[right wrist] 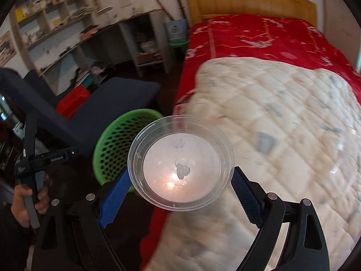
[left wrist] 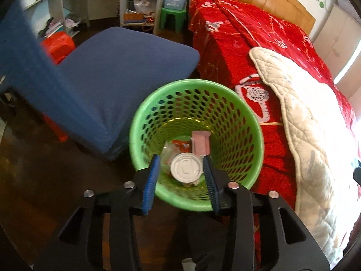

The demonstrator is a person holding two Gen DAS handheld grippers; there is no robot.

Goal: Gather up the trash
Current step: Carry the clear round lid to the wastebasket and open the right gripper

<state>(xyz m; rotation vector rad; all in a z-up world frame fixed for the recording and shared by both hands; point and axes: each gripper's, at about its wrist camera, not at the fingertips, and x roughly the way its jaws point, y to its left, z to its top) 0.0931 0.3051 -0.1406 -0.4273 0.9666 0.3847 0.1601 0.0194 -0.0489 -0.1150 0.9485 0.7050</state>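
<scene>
Bedroom with dark floor (left wrist: 33, 158). Nearest, left gripper (left wrist: 181, 159) spread open above green basket (left wrist: 140, 117), silver can (left wrist: 186, 168) seen between the pads, gripped by neither, among pink packet (left wrist: 200, 142) and wrappers inside. Right gripper (right wrist: 180, 172) clamped on rim of clear plastic bowl (right wrist: 180, 149), over the edge of white quilt (right wrist: 270, 113). Beyond, blue chair (left wrist: 126, 72) and red bed cover (left wrist: 225, 45) flanking the basket.

No text is sharp enough to read.
</scene>
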